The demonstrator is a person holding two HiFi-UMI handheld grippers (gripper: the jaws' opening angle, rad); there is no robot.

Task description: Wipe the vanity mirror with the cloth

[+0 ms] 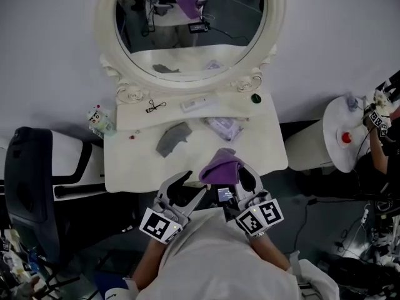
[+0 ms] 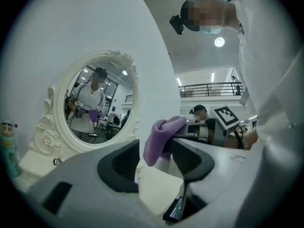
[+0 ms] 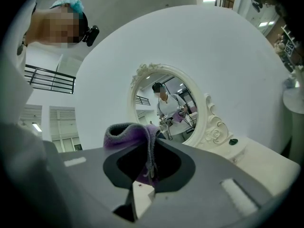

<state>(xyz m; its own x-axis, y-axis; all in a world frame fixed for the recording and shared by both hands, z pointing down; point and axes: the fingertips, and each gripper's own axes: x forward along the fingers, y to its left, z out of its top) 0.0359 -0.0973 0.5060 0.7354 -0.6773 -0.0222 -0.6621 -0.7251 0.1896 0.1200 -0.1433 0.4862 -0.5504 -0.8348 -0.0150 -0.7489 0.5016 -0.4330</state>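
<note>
Two claws hang side by side over the near edge of the white tabletop [image 1: 128, 164]. The left claw [image 1: 189, 184] stands wide apart with nothing between its jaws. Just beside it, the right claw [image 1: 232, 179] is clamped on a purple knitted cloth [image 1: 222, 166], which bunches up over its jaw tips and reaches a little toward the left claw.

Ahead of the left claw a crumpled grey rag [image 1: 173, 138] lies flat on the tabletop. Ahead of the right claw lies a clear plastic packet [image 1: 224, 127]. Farther ahead are a black eyelash curler [image 1: 155, 106], a white bar-shaped case [image 1: 199, 103] and a small dark green knob [image 1: 255, 97].

Beyond them stands the oval vanity mirror [image 1: 187, 24] in its white carved frame, well apart from the cloth. Its glass reflects the person and the purple cloth. Left of the left claw is a black chair [image 1: 28, 186].
</note>
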